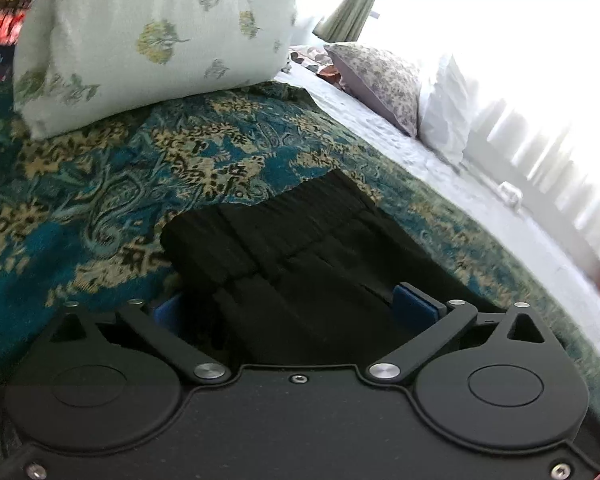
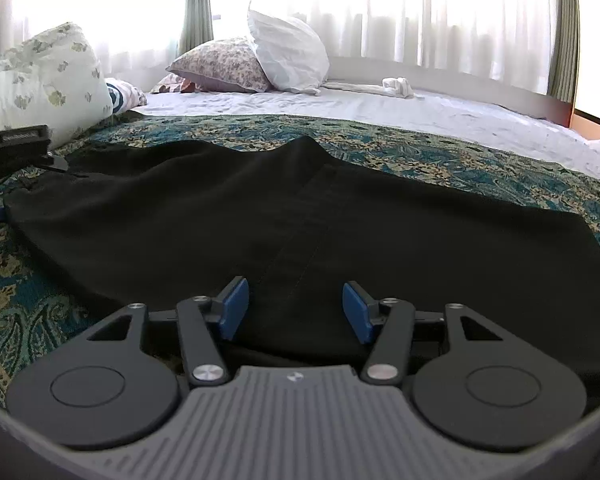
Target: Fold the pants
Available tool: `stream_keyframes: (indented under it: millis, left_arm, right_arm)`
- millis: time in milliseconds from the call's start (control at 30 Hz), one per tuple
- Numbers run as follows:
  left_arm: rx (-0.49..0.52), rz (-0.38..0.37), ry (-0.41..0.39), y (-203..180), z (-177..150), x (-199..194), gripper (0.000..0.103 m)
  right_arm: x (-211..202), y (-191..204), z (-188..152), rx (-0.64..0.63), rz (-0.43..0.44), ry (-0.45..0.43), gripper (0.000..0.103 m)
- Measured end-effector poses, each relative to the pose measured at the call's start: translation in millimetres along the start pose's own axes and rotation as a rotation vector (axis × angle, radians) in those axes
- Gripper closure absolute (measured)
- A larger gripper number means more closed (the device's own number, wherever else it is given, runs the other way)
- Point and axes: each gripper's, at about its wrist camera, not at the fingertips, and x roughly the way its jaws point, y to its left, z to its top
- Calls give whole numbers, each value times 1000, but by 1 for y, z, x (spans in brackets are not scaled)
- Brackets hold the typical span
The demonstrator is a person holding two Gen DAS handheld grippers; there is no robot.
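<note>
Black, soft pants lie creased on paisley bedspread; my left gripper and right gripper gape wide, holding nothing.

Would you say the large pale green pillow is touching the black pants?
Apart: the left wrist view shows patterned bedspread between the pillow and the pants.

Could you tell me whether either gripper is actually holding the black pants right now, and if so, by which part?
Nothing is held: the left gripper and the right gripper both stand open over the black pants, pads apart.
</note>
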Motion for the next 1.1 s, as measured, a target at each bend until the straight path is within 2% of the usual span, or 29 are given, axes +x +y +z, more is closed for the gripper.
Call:
stream_keyframes:
  millis: [200,233,267,300,333,367,400,467,500,533,567,633,767,800,867,967,1100]
  left_arm:
    - [9,12,-8,-5,-1,1,3]
    - [-1,16,-18,-3,-1,-1,12]
    - [-13,29,-28,-2,-1,-2,30]
    - [-29,51,-36,-1,0,-3,41]
    - [-47,62,-41,2,1,-4,62]
    - [-70,54,-43,5,3,-5,72]
    - [-92,50,-50,6,5,-7,75]
    - [-78,65,-68,0,11,-12,88]
    - [-46,69,-88,-8,14,-17,90]
    - [-6,68,-119,-19,17,-23,93]
    - [31,52,-149,-30,21,-30,94]
    - [115,-21,-200,-62,26,-49,94]
    - [362,-213,-261,-152,10,-90,94]
    - [443,-268,-255,-178,-4,-99,94]
    - [562,-360,-187,-220,-35,-107,93]
    - [703,-502,-1,-268,-100,-103,92]
    - [901,-573,194,-296,-186,-101,92]
  right_arm:
    - [1,-2,-1,6,7,-4,35]
    - [1,-3,-1,9,9,-4,35]
    - [1,-4,-1,12,11,-4,35]
    - [1,-4,-1,14,13,-4,35]
    - [1,-5,-1,16,14,-3,35]
    - [1,-6,-1,18,17,-2,34]
    - [1,-7,0,23,24,3,34]
    - [3,-13,6,44,59,37,29]
    - [3,-17,12,56,87,61,27]
    - [2,-22,17,73,122,85,20]
    - [0,-29,22,99,158,109,17]
    - [-12,-44,27,146,191,108,17]
    - [-50,-88,30,179,104,30,17]
    - [-59,-100,30,192,73,14,17]
    - [-79,-131,29,235,-6,-19,17]
    - [-102,-176,20,326,-104,-46,17]
    - [-121,-216,0,417,-154,-46,16]
